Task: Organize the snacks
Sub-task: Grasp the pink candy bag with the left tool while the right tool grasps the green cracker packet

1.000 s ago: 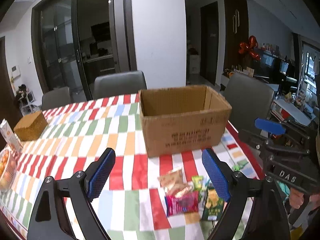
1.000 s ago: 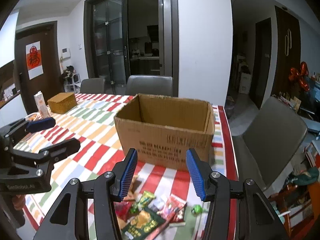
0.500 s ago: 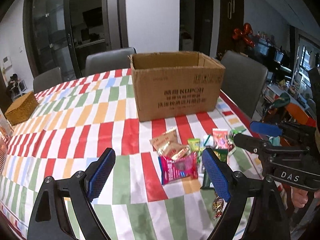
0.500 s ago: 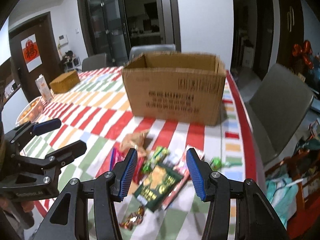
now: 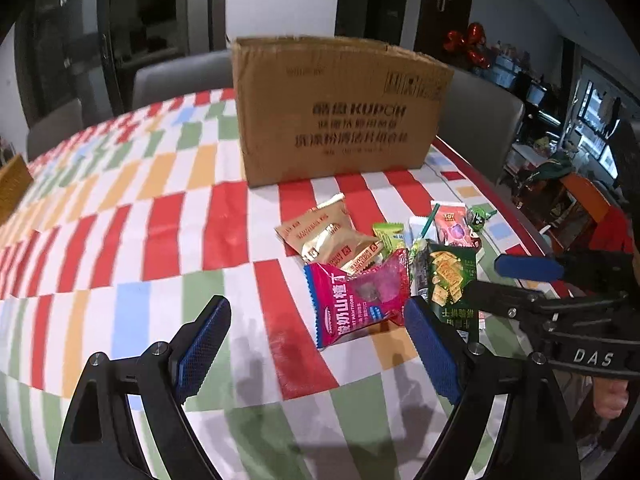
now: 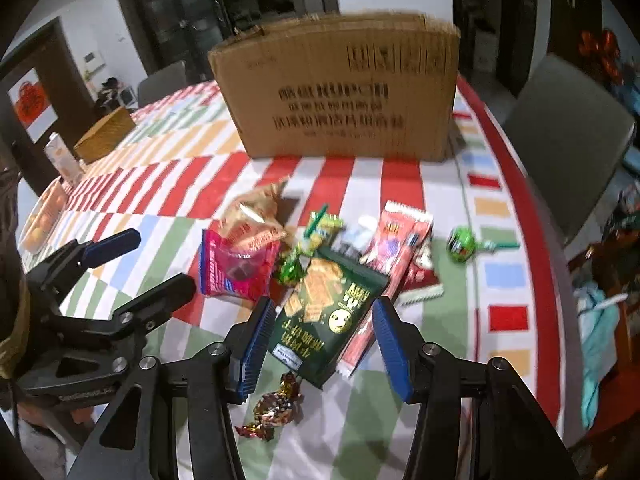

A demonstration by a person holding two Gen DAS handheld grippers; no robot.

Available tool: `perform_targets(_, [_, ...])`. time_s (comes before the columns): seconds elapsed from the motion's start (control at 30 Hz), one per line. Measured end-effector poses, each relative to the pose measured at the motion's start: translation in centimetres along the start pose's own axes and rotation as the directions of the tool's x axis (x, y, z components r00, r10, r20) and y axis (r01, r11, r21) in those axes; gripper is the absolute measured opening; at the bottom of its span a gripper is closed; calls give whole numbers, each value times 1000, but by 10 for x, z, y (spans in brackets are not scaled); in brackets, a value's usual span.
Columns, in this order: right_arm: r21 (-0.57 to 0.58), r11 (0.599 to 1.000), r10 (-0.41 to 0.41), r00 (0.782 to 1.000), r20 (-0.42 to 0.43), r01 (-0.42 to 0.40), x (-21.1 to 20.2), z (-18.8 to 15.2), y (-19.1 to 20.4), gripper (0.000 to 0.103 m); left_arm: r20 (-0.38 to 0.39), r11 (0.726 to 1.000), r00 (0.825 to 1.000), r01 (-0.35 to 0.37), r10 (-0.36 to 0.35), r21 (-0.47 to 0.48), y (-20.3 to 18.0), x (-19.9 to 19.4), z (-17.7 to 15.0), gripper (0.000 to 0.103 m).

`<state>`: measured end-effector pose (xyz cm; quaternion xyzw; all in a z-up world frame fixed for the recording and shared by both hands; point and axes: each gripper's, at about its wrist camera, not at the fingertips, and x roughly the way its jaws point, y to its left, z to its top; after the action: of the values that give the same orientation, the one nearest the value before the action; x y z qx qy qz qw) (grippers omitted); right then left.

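- So over the last second you've brought both grippers down and in: the snack pile used to sit low and small under the cardboard box (image 5: pixel 340 108), and now it fills the middle of both views. Nothing's been picked up yet, so I'd say you're only lining up the first grab.
- Left gripper (image 5: pixel 316 344): fingers spread wide with nothing between them, hovering over the striped counter (image 5: pixel 168 232), with the pink hawthorn packet (image 5: pixel 360 300) just ahead, nearer its right finger.
- Right gripper (image 6: pixel 324 348): fingers also released, straddling the near end of the green cracker bag (image 6: pixel 328 308). Looks like the obvious first pick, but it overlaps the red packets (image 6: pixel 396 244), so they might drag along.
- All the snacks are loose on the counter in front of the box, none in it that I can see.
- Only the right view shows the foil-wrapped candy (image 6: pixel 276 408) lying close under the fingers, and the green lollipop (image 6: pixel 462 244) clearly off on its own.
- The left view gives the cleaner look at the tan packets (image 5: pixel 324 236) behind the pink one; they're motion-blurred in the right view.
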<state>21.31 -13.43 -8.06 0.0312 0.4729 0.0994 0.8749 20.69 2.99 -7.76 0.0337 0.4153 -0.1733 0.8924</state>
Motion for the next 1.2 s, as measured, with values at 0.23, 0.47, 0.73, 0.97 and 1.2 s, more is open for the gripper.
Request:
perform_targets(0.23, [43,999,0,999,-33,1,16,2,0,52,-30,999,999,16,-15,28,-1,26,-1,88])
perform_targets(0.47, [39,999,-27,999,-30,29,21,4,-1,52,-33,997,997,73,-73,2,3,43,2,88])
perform_targets(0.73, [29,1000,-9,999,-47,10,30,5,5,52,-51,981,983,171,-177,-92,7,43,1,46])
perform_targets(0.97, [15,1000,-2,998,-55,3,39,6,14,52,-32,992,995,91,-94,-85,5,21,-5,26])
perform_targets(1.2, [-57,996,-71,996,-57,68,48,4,27,48,-5,997,999,48,-48,-60,-3,7,-10,22])
